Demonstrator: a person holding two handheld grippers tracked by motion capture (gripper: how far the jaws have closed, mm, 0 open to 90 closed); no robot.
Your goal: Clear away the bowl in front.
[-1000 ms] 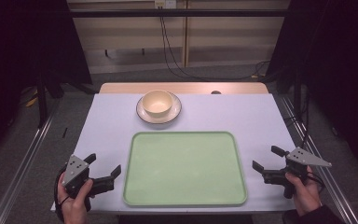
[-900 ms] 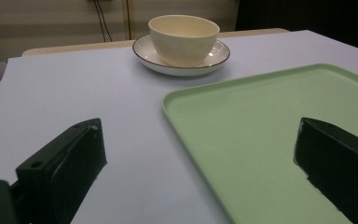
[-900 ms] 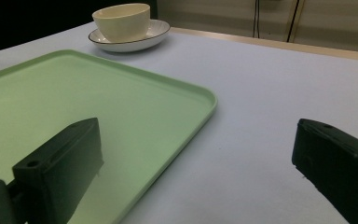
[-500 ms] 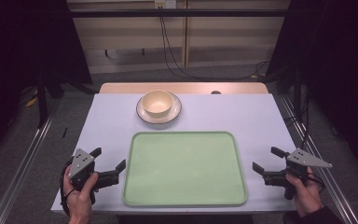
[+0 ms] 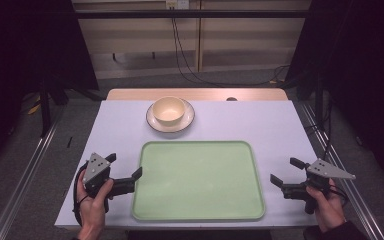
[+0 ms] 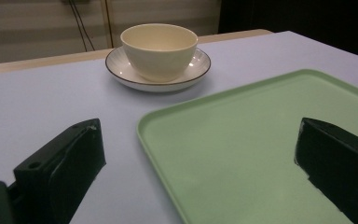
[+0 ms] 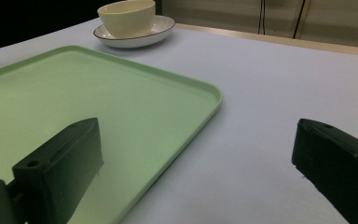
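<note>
Holding left tongs (image 5: 126, 171) released at lower left, straddling tray (image 5: 198, 180) edge, probably lining up grip; right tongs (image 5: 283, 171) released, lower right, waiting.

No legible text, labels or numbers on tray (image 5: 198, 180), bowl (image 5: 168, 109), seemingly none elsewhere

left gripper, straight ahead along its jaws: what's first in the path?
Probably the green tray: the left gripper stands open, its jaws straddling the tray's near-left rim. The bowl on its saucer lies farther along.
</note>
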